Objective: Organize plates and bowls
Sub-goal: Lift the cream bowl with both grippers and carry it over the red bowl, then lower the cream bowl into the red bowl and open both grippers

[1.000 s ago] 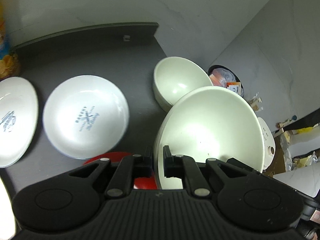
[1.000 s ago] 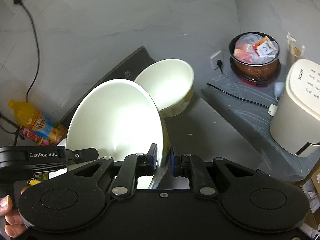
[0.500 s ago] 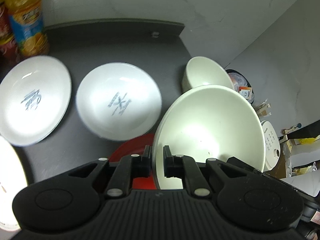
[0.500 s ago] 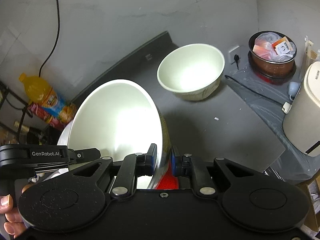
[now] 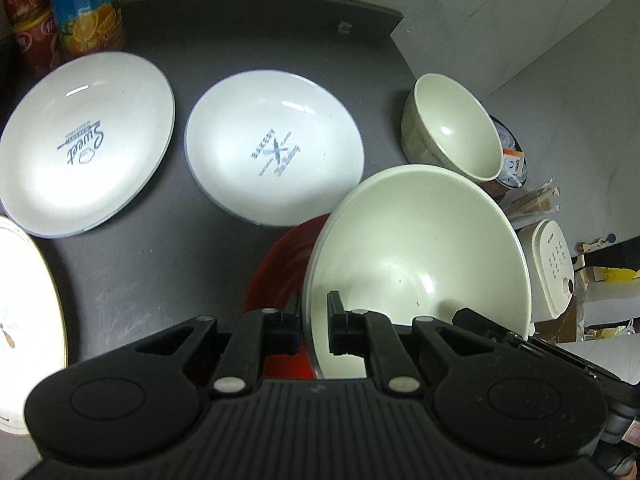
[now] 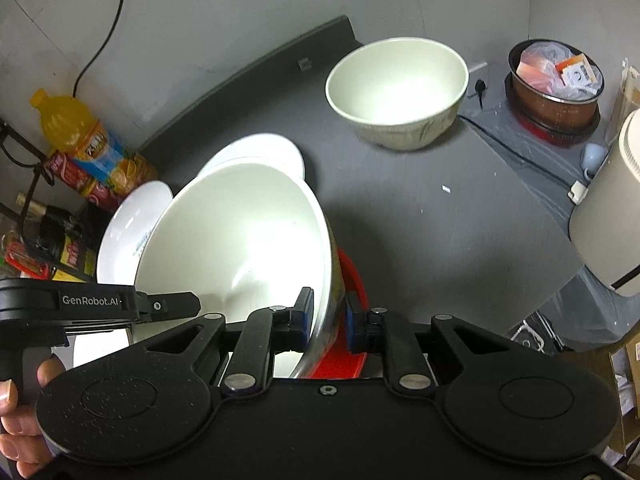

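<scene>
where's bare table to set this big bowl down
Widest bare stretch: the dark tabletop between the cream bowl and the red plate, out to the right edge. The left is crowded: the Bakery plate, Sweet plate and bottles sit close together.

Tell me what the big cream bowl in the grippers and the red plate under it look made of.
Cream bowl: probably glazed ceramic, though melamine is possible; glossy, with soft highlights. Red plate: smooth and shiny, likely plastic or lacquerware; too hidden to say.
</scene>
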The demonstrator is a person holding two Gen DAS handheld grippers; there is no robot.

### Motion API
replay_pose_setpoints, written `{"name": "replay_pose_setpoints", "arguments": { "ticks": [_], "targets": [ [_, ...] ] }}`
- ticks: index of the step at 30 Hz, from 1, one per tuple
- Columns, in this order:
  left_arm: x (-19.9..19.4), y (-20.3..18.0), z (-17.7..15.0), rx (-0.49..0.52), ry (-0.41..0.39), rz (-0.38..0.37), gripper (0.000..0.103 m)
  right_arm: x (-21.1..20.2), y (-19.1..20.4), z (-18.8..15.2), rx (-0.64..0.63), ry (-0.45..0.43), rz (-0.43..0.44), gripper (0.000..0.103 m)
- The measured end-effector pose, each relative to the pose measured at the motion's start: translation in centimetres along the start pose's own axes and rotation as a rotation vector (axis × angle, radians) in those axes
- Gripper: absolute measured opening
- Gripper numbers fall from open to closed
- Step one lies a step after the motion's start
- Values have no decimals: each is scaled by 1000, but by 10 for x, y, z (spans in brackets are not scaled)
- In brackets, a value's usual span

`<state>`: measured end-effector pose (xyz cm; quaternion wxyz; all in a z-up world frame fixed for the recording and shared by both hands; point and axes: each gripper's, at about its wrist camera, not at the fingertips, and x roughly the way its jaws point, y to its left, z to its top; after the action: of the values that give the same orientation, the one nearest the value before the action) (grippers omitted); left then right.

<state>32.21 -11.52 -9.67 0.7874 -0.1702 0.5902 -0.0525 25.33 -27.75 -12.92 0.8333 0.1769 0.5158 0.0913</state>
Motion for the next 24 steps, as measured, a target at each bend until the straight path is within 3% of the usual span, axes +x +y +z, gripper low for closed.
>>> {"name": "replay_pose_setpoints", "arguments": {
  "ticks": [13, 24],
  "targets": [
    [26, 14, -8, -22, 85, 35, 11, 20, 1, -10, -1, 76, -10, 22],
    [10, 16, 3, -26, 73, 48, 13, 30, 2, -7, -10, 98, -11, 23]
  ]
}}
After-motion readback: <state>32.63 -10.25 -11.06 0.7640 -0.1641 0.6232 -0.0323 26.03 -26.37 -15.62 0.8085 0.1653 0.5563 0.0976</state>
